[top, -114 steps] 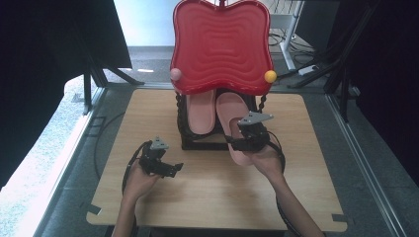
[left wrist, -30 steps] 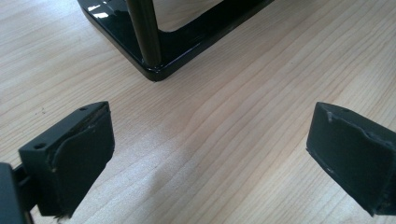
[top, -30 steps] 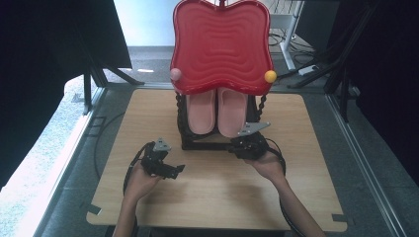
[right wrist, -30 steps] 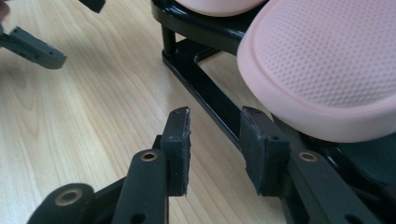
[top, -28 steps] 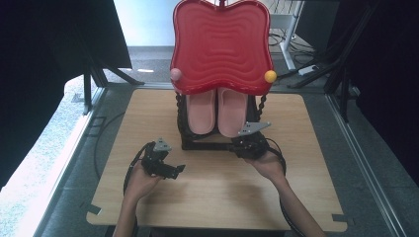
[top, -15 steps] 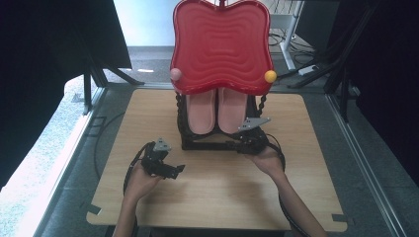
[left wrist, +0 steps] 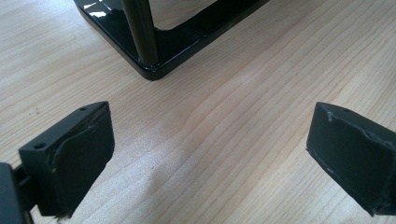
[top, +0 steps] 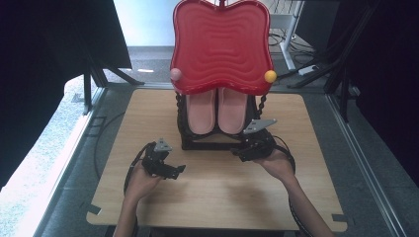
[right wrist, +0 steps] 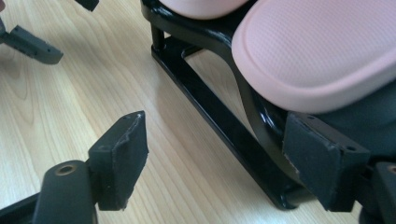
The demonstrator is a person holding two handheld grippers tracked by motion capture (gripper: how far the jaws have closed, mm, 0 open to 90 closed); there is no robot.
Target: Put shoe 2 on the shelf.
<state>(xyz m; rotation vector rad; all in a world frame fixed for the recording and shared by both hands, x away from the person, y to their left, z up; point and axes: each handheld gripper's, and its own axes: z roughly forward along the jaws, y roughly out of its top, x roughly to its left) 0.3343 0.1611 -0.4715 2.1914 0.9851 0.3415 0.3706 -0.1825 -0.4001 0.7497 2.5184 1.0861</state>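
A black metal rack (top: 207, 145) stands at the middle of the wooden table (top: 222, 202). A red wavy tray (top: 222, 44) sits on its top. Two pink slippers lie side by side on its lower shelf, the left one (top: 201, 111) and the right one (top: 233, 109). My right gripper (top: 242, 148) is open at the rack's front right corner. In the right gripper view (right wrist: 217, 140) its jaws straddle the rack's base bar (right wrist: 219, 121), just below the right slipper's toe (right wrist: 317, 51). My left gripper (top: 170, 170) is open over bare wood (left wrist: 210, 154), short of the rack's front left corner (left wrist: 149, 70).
A pink ball (top: 175, 74) and a yellow ball (top: 270, 76) sit at the tray's lower corners. Black stands and cables surround the table. The left gripper's jaws (right wrist: 32, 44) appear far off in the right gripper view. Bare wood lies in front of both hands.
Over the last few seconds my right gripper has drawn back and down from the right slipper to the rack's front bar. The left gripper has stayed still.
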